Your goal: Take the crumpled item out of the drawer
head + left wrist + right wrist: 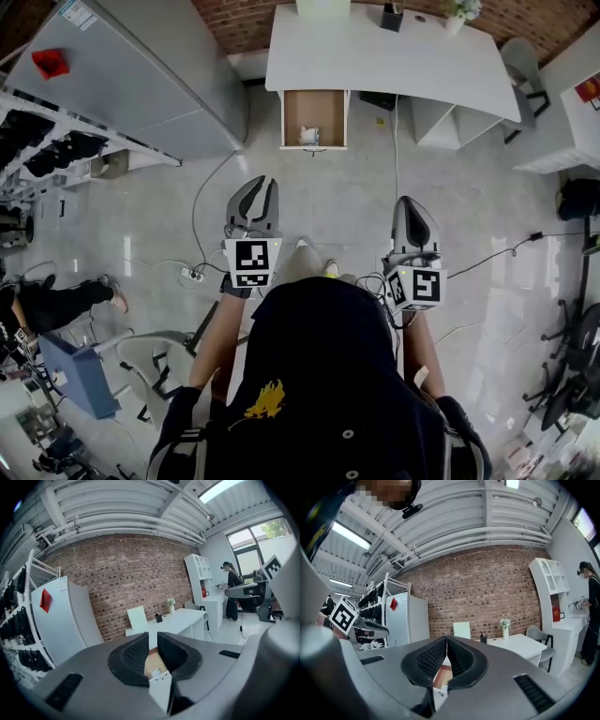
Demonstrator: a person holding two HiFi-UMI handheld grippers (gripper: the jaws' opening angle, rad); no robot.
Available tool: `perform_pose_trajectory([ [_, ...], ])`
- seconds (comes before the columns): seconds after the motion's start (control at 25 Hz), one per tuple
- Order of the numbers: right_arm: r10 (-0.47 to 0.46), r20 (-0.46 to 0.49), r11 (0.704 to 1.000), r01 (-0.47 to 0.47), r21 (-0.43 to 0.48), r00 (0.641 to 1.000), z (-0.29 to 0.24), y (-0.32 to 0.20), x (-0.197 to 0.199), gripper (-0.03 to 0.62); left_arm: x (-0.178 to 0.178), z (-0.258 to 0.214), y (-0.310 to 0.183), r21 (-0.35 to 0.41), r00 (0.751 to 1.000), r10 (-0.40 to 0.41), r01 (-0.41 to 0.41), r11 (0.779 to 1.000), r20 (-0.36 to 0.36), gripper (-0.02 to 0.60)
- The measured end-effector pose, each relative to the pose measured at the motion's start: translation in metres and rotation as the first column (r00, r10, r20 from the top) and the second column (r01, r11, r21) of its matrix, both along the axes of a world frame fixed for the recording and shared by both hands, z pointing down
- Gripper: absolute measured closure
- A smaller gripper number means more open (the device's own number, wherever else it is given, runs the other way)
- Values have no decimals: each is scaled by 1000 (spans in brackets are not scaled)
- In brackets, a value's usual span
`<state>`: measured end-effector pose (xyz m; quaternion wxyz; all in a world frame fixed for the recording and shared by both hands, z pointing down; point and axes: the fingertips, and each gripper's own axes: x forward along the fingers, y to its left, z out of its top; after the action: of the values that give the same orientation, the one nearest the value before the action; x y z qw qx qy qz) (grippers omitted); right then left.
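An open wooden-bottomed drawer [314, 112] sticks out from the white desk [375, 56] at the far side of the floor. In its front part lies a small white crumpled item [309, 137]. My left gripper [266, 181] is held over the floor well short of the drawer, its jaws a narrow gap apart and empty. In the left gripper view the drawer [151, 663] and the crumpled item [156, 672] show through the left gripper [153, 638]. My right gripper [410, 201] is beside it, shut and empty. In the right gripper view the right gripper [446, 640] points at the drawer [440, 677].
A white fridge [141, 75] and a rack of dark items [47, 141] stand to the left. Cables and a power strip [192, 275] lie on the floor. A chair [155, 361] and a seated person's leg [66, 302] are at the lower left. A person [232, 592] stands far right.
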<state>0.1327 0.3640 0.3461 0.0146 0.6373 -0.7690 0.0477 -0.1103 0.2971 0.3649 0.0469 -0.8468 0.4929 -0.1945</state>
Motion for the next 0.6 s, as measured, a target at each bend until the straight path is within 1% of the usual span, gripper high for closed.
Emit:
perform_pose_trajectory([
  [0.16, -23, 4, 999, 23, -26, 1000, 15, -24, 2, 566, 9, 17, -20, -34, 1000, 0, 0, 999, 17, 512],
  [0.32, -22, -7, 998, 22, -53, 1000, 26, -62, 7, 566, 12, 36, -59, -66, 1000, -5, 6, 998, 14, 512],
  [0.48, -1, -42, 998, -2, -65, 999, 35, -120, 20, 566, 20, 61, -120, -99, 1000, 5, -5, 995, 3, 512],
  [0.6, 7, -67, 996, -13, -89, 998, 39, -172, 32, 566, 29, 78, -177, -125, 1000, 6, -8, 992, -15, 511],
])
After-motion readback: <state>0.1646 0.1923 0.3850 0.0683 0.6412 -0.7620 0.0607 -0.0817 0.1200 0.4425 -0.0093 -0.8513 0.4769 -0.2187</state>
